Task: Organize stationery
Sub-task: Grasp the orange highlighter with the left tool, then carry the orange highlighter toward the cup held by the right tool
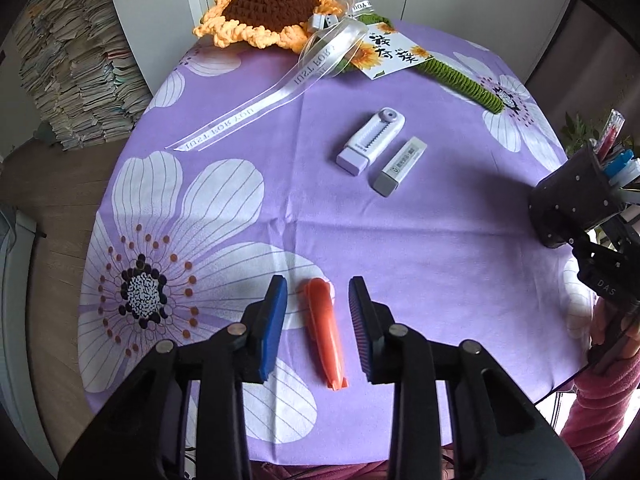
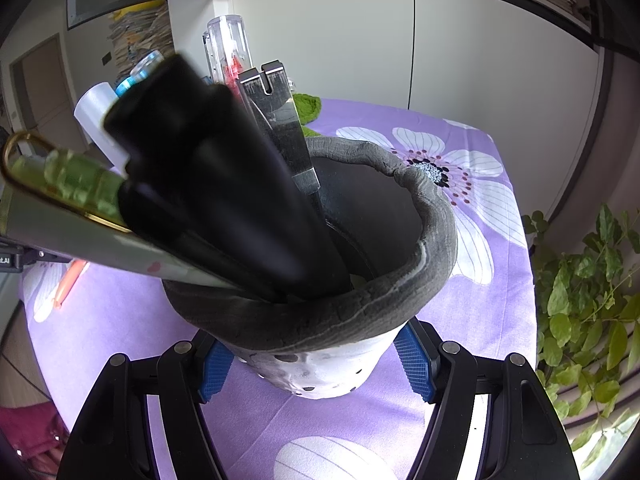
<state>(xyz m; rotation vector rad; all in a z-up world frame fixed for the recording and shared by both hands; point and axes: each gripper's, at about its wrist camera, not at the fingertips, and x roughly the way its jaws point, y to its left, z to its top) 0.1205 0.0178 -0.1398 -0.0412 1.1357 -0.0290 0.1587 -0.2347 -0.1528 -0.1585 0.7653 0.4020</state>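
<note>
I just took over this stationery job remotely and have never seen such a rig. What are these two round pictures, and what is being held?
No robot here: a person carries a hand-held gripper in each hand, each with a fisheye camera looking along its fingers. The left view shows the left hand-held gripper open over an orange pen on the purple tablecloth; its pads are apart from the pen. Farther back lie a lilac slide eraser, a grey-tipped eraser and a crocheted sunflower. The right view shows the right hand-held gripper clamping a dark pen holder full of pens, tilted.
</note>
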